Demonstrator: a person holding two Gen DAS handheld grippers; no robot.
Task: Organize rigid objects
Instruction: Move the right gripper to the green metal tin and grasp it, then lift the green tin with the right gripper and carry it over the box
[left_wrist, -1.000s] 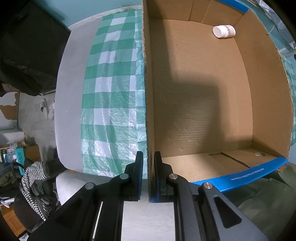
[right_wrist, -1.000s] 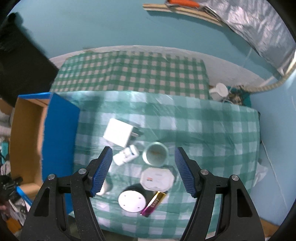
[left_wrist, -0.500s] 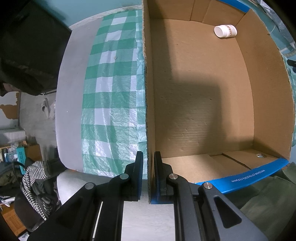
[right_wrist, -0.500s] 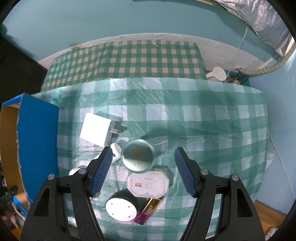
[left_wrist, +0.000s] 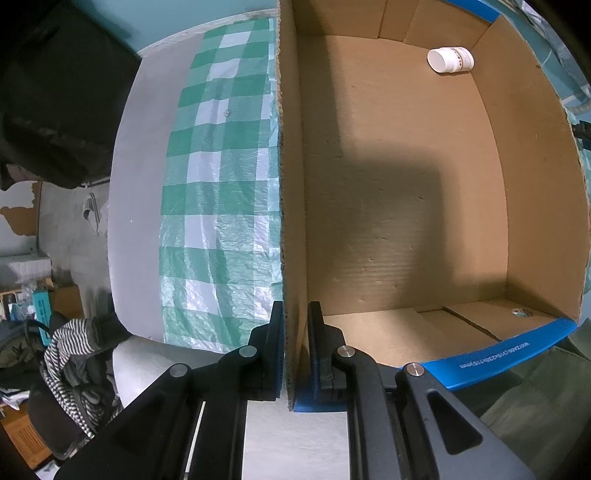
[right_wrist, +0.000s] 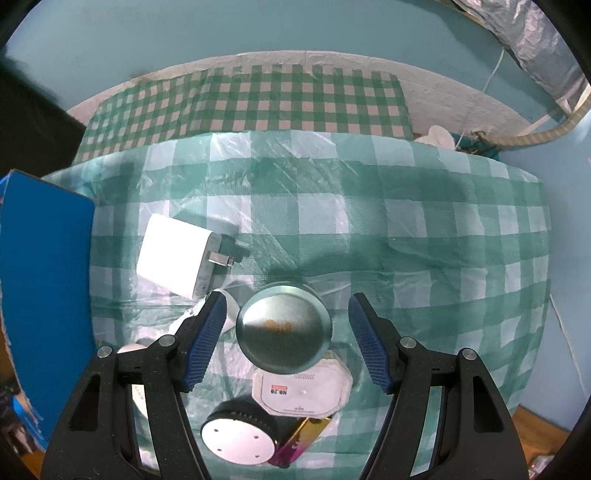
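Observation:
My left gripper (left_wrist: 295, 354) is shut on the near wall of an open cardboard box (left_wrist: 291, 206) with blue outer faces. A white jar (left_wrist: 450, 60) lies on its side in the box's far corner. My right gripper (right_wrist: 286, 339) is open above the table, its jaws on either side of a round grey-green tin (right_wrist: 283, 328), not touching it. Around the tin lie a white charger plug (right_wrist: 177, 251), a white octagonal pack (right_wrist: 301, 391), a black-and-white round disc (right_wrist: 240, 435), a gold-pink battery (right_wrist: 299, 443) and small white pieces (right_wrist: 192, 314).
A green-and-white checked plastic cloth (right_wrist: 406, 236) covers the table. The box's blue wall (right_wrist: 44, 295) stands at the left in the right wrist view. Striped clothing and clutter (left_wrist: 70, 354) lie on the floor past the table's edge.
My right gripper has dropped lower and moved over the round tin, which now sits large between the open jaws. My left gripper has kept its hold on the box wall.

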